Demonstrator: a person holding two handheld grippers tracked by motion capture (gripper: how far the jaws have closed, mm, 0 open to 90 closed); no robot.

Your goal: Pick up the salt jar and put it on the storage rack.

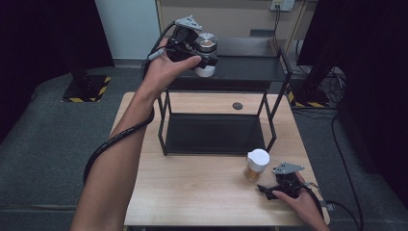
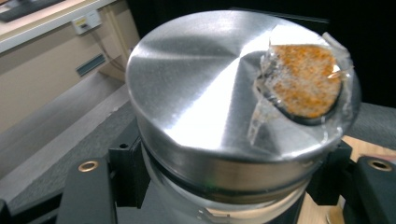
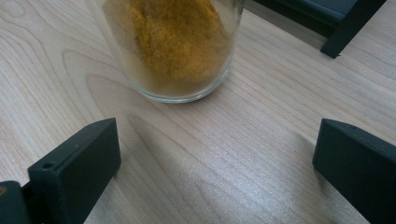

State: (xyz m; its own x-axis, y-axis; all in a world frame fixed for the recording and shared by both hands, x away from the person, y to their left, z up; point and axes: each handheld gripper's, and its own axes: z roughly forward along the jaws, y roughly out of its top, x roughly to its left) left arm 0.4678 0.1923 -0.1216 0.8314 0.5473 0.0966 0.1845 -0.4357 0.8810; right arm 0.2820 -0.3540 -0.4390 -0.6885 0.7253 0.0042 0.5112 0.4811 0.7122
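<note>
Pale wood grain covered the worktop [image 1: 192,192], which stood on dark grey carpet in a room with black drapes at both sides and a cream wall beyond. I could see a wall socket [image 2: 88,20] with a small yellow label, too blurred to read, and yellow-and-black hazard tape on a stand base [image 1: 86,88] off to the left. I found no readable brand or writing on either jar.

A black two-tier metal rack [image 1: 216,130] sat at the far half of the worktop. I had the left tongs [image 1: 204,55] raised at the level of the rack's upper shelf, closed around a jar with a brushed metal lid [image 2: 201,93]; the lid had a clear window [image 2: 303,79] showing orange spice beneath. In the left gripper view the jaws pressed the jar's body just under the lid.

My right tongs [image 1: 269,188] rested low on the near right of the worktop, jaws spread wide and empty. Just ahead of them, apart from both jaws, stood a glass jar with a white lid [image 1: 256,164], holding yellow-brown powder [image 3: 177,37]. It sat between the right tongs and the rack's front right leg.
</note>
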